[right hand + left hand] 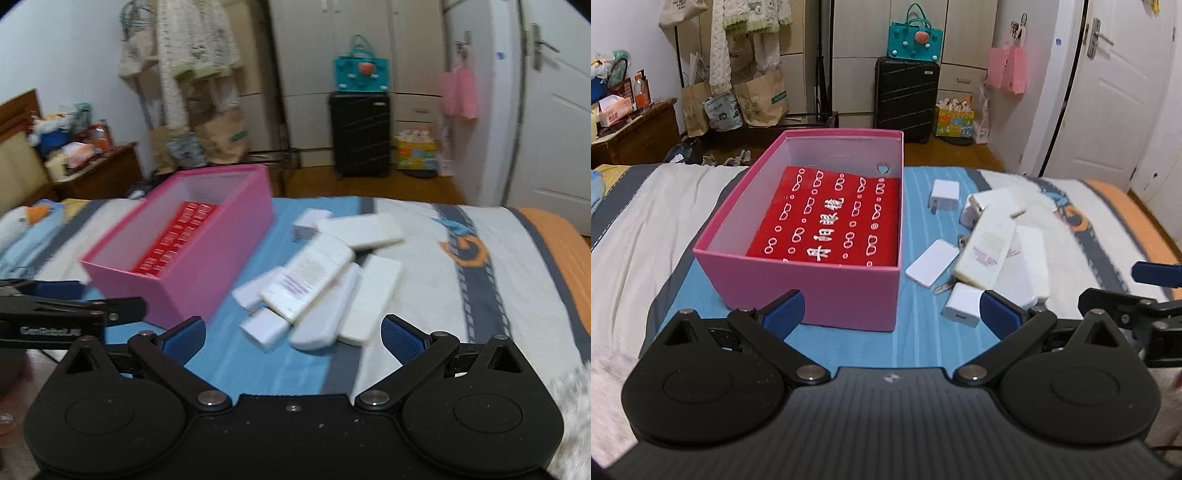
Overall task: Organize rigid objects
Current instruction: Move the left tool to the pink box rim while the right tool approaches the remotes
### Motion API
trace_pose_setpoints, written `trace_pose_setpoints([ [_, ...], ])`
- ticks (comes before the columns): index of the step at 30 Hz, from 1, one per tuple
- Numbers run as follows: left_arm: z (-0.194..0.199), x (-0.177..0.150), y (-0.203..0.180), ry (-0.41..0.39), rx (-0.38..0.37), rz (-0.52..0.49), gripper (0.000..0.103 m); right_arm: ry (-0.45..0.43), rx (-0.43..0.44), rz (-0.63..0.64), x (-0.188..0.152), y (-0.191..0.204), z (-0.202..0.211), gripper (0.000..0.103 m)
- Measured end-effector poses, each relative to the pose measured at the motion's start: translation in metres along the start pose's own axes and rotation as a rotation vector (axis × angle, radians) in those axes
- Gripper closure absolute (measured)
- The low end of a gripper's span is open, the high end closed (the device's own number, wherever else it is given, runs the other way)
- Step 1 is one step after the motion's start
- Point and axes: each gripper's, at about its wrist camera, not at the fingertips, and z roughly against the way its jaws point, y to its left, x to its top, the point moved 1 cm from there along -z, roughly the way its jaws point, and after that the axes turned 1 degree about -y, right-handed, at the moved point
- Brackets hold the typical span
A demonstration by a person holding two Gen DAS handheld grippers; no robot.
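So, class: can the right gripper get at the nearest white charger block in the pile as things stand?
Probably yes. The right gripper has its jaws open, the charger block lies just ahead on the bedspread, and nothing sits between them.

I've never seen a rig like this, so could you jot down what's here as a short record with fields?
Surface: striped bed cover
Container: open pink cardboard box, red printed item inside
Loose items: white rectangular chargers and cases piled on the cover beside the box
Left gripper: jaws open, empty
Right gripper: jaws open, empty, facing the pile
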Motion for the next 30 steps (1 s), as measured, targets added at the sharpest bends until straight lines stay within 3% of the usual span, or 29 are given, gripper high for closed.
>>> trace_pose_setpoints([
  [3,0.014,0.015,0.009,0.004,0.009,-0.028,0.001,0.035,0.062,0.021,0.020,0.006,0.010,0.001],
  [7,0.034,0.040,0.024,0.018,0.015,-0.067,0.001,0.147,0.088,0.088,0.059,0.015,0.014,0.001],
  [10,0.045,0.061,0.043,0.064,-0.002,-0.050,0.000,0.274,0.104,0.046,0.095,0.011,0.007,0.001],
  [12,0.049,0.074,0.055,0.076,0.025,-0.027,0.000,0.366,0.124,-0.015,0.119,0.005,-0.004,0.001],
  [17,0.041,0.098,0.073,0.142,0.062,-0.068,0.000,0.491,0.067,-0.063,0.152,-0.004,-0.028,0.002],
  [24,-0.005,0.132,0.094,0.214,0.088,-0.096,0.001,0.530,0.005,-0.044,0.174,-0.013,-0.049,0.002],
  [28,-0.035,0.151,0.103,0.201,0.087,-0.149,0.002,0.520,0.077,-0.072,0.175,-0.014,-0.065,0.003],
  [30,-0.053,0.156,0.114,0.201,0.067,-0.127,0.002,0.490,0.116,-0.041,0.169,-0.012,-0.076,0.010],
])
